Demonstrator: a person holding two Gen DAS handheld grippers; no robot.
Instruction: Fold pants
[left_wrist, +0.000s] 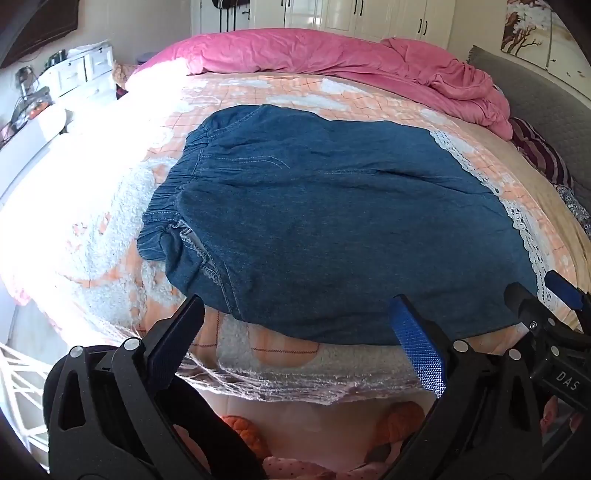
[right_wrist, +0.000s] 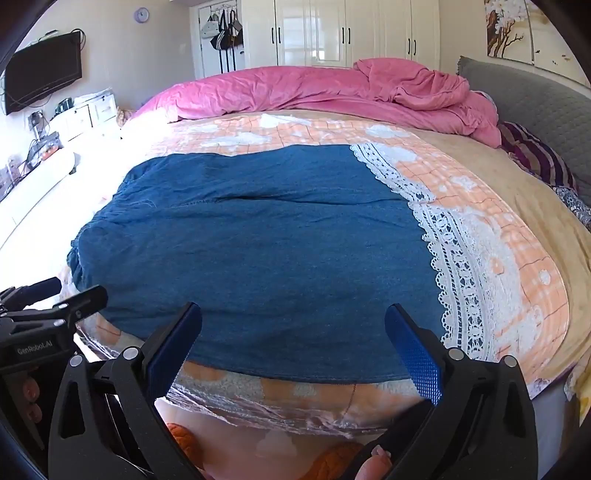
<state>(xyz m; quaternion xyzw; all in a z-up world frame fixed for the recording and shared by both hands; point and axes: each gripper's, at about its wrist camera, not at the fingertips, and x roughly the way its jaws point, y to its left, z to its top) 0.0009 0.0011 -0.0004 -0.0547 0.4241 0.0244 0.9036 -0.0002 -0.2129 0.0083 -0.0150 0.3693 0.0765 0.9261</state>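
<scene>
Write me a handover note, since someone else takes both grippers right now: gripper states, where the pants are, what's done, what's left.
Left gripper: open, empty, at the near edge of the pants, by the waistband end.
Right gripper: open, empty, at the same near edge, closer to the lace hem.
Pants: spread flat across the bed, elastic waistband to the left, lace hem to the right. They seem already folded lengthwise, leg on leg, though I cannot be sure.
Left: grip and fold them across, hem toward waistband.

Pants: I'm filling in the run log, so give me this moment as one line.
pants: flat on bed, lace hem right | left gripper: open, empty | right gripper: open, empty | fold: not started
</scene>
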